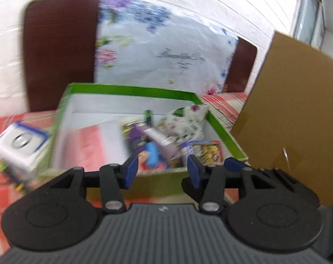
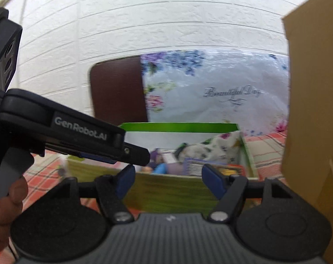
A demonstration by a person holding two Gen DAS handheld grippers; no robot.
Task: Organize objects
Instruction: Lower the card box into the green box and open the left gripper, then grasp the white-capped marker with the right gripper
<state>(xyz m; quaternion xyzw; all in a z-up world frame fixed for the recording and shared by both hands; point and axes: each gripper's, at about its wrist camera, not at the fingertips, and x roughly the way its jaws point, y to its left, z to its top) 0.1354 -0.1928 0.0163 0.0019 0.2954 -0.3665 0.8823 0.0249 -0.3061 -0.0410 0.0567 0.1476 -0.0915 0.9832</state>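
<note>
One green box (image 1: pixel 131 92) lies open on the checked red cloth (image 1: pixel 228 107), and everything else is placed from it; its rim is bright green, its inner walls white, its outer near wall yellow-green. Inside it sit a heap of small things, too blurred to count surely: one floral cloth bundle (image 1: pixel 184 121) in the far right corner, one pink sheet (image 1: pixel 93 140) flat on the left of the floor, one purple packet (image 1: pixel 157 140) and one blue piece (image 1: pixel 152 156) near the middle, one red and yellow printed packet (image 1: pixel 207 151) against the near right wall. Outside the box, just beside its left wall, lies one white carton with blue edges (image 1: pixel 21 143); behind the box stands one dark brown headboard (image 1: pixel 58 50) with one flowered white bag (image 1: pixel 166 50) leaning on it; to the right of the box rises one brown cardboard panel (image 1: pixel 294 114).

Two grippers are in view, both short of the box's near wall. The left gripper (image 1: pixel 163 169) tilts down toward the box interior, its blue pads (image 1: pixel 130 169) parted a moderate way with nothing between them. The right gripper (image 2: pixel 168 180) points more nearly level at the near wall, its jaws standing wider and empty; a hand (image 2: pixel 5 209) grips the left tool's handle at that view's left edge.
</note>
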